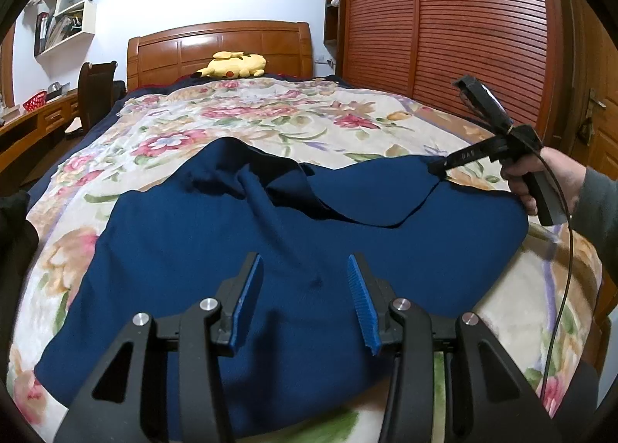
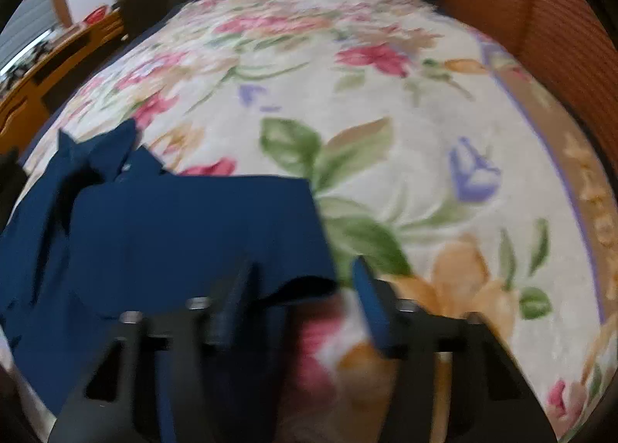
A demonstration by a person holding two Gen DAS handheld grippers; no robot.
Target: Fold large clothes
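A large dark blue garment [image 1: 270,280] lies spread on the floral bedspread [image 1: 270,114], its far part rumpled and folded over. My left gripper [image 1: 305,269] is open and empty, just above the garment's near middle. My right gripper [image 1: 438,168] shows in the left wrist view at the garment's far right corner, tips against the cloth edge. In the blurred right wrist view the right gripper [image 2: 305,273] has its jaws apart, with the garment's right edge [image 2: 193,234] between and left of them.
A yellow plush toy [image 1: 235,64] lies by the wooden headboard [image 1: 220,45]. A slatted wooden wardrobe [image 1: 444,26] stands along the right of the bed. A dark chair [image 1: 94,91] and wooden desk [image 1: 34,126] stand to the left.
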